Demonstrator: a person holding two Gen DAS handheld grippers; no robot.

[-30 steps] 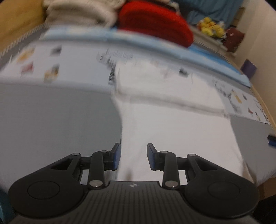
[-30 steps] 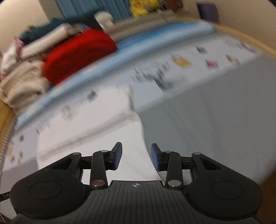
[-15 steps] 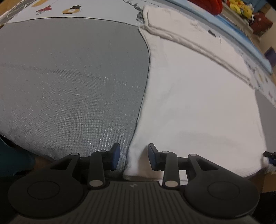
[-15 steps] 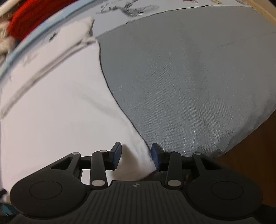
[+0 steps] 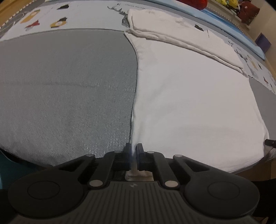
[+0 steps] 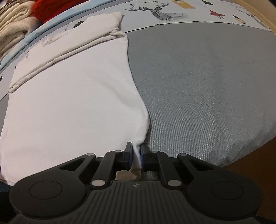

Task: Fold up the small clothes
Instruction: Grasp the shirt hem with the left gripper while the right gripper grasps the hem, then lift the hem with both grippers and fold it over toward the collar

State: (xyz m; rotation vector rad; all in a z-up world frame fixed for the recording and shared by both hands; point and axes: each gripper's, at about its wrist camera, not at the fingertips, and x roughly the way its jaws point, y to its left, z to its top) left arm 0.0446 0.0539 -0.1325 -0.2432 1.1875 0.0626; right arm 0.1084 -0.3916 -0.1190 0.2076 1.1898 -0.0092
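The grey woven pad [image 5: 65, 89] lies bare on both sides of the white cotton garment [image 5: 189, 96], so a hand could pass freely along its left part and its right part [image 6: 207, 82] out to the rounded near edge. Along the pad's far edge the garment's folded-over band [image 5: 181, 32] makes a low ridge. Beyond it, on the far side of the printed sheet [image 6: 172, 12], a red knitted bundle [image 6: 51, 8] and stacked cream woollens [image 6: 13, 29] block the way.

Both the left gripper [image 5: 134, 150] and right gripper [image 6: 136, 151] look alike: black ribbed bodies, 2 round discs at the sides, silver rivets on the linkages, blue-padded black fingers [image 6: 128, 152].
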